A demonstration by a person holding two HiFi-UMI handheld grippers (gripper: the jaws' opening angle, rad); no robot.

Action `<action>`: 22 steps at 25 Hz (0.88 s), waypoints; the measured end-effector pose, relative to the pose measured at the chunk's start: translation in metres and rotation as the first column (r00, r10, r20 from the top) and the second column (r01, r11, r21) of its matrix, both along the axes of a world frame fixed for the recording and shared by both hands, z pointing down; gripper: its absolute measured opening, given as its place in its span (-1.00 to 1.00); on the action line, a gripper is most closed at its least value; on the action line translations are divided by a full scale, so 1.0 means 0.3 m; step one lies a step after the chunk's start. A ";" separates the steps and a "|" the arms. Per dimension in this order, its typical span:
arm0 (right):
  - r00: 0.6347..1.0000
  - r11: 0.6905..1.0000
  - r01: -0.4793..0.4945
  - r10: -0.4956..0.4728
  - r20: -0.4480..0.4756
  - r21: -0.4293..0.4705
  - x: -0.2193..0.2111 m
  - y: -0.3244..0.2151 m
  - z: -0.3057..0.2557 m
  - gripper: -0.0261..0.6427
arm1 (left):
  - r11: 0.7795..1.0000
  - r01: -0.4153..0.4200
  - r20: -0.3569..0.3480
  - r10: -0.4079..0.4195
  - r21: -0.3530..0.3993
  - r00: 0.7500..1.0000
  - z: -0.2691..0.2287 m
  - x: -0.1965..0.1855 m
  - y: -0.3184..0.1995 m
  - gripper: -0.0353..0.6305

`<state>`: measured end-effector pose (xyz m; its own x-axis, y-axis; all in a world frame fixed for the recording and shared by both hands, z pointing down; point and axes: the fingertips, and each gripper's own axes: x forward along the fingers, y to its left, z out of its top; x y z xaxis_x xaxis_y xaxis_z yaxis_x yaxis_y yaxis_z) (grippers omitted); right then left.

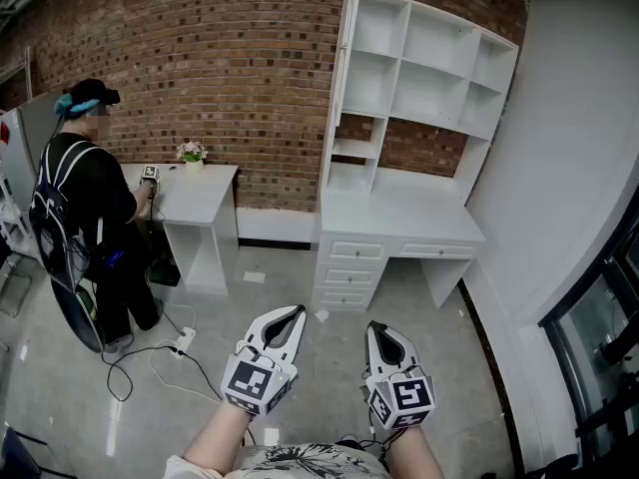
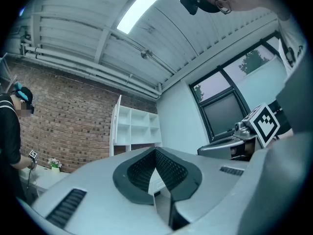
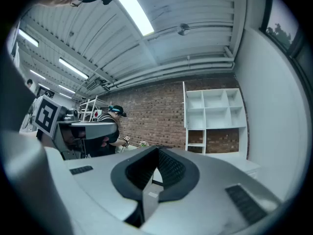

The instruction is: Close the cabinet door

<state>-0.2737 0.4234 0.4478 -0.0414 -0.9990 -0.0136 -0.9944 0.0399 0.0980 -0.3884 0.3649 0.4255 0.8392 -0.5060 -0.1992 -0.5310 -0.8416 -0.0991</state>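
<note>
**White cabinet door (image 1: 345,78) standing open; both tools shut, empty**

Shelf unit (image 1: 429,78), white, against the brick wall (image 1: 220,58), set on a tabletop (image 1: 399,213) with drawers under it. The cabinet door stands out from the shelf unit's left edge, seen nearly edge-on; the compartments are exposed.

Left tool (image 1: 297,310) and right tool (image 1: 374,327) are side by side over the floor (image 1: 329,367), well short of the shelf unit and pointing toward it. Left tool: jaws together, nothing between them. Right tool: the same. Neither touches the door.

Left of the shelf unit, a person (image 1: 90,218) in black stands at a small second tabletop (image 1: 200,193) carrying a flower pot (image 1: 192,153).
</note>
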 end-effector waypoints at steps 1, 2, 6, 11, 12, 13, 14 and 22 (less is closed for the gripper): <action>1.000 1.000 0.000 0.000 -0.001 -0.001 -0.003 -0.008 0.002 -0.91 | 1.000 -0.002 -0.002 0.002 -0.004 1.000 0.004 -0.002 -0.009 -0.87; 1.000 1.000 0.000 0.000 -0.001 -0.002 -0.005 -0.015 0.004 -0.91 | 1.000 -0.003 -0.003 0.003 -0.008 1.000 0.006 -0.003 -0.017 -0.87; 1.000 1.000 0.002 -0.002 -0.002 -0.008 0.000 -0.034 0.008 -0.91 | 1.000 -0.006 0.004 0.006 -0.014 1.000 0.006 0.004 -0.030 -0.87; 1.000 1.000 -0.012 0.012 0.020 -0.011 0.008 -0.062 0.023 -0.91 | 1.000 -0.016 0.003 0.016 -0.020 1.000 0.028 0.014 -0.062 -0.87; 1.000 1.000 -0.017 0.017 0.021 -0.012 0.010 -0.070 0.027 -0.91 | 1.000 -0.017 0.005 0.018 -0.021 1.000 0.032 0.014 -0.070 -0.87; 1.000 1.000 -0.021 0.021 0.018 -0.014 0.012 -0.078 0.031 -0.91 | 1.000 -0.018 0.006 0.018 -0.022 1.000 0.037 0.015 -0.078 -0.87; 1.000 1.000 -0.025 0.025 0.013 -0.016 0.014 -0.086 0.034 -0.91 | 1.000 -0.017 0.006 0.017 -0.024 1.000 0.040 0.016 -0.087 -0.87; 1.000 1.000 -0.017 0.017 0.011 -0.022 0.085 -0.190 0.064 -0.91 | 0.999 0.004 0.001 -0.004 -0.050 1.000 0.080 0.063 -0.199 -0.87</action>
<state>-0.2482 0.3664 0.4671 -0.0244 -0.9997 0.0079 -0.9960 0.0250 0.0859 -0.3694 0.3051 0.4495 0.8374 -0.5186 -0.1728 -0.5342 -0.8434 -0.0571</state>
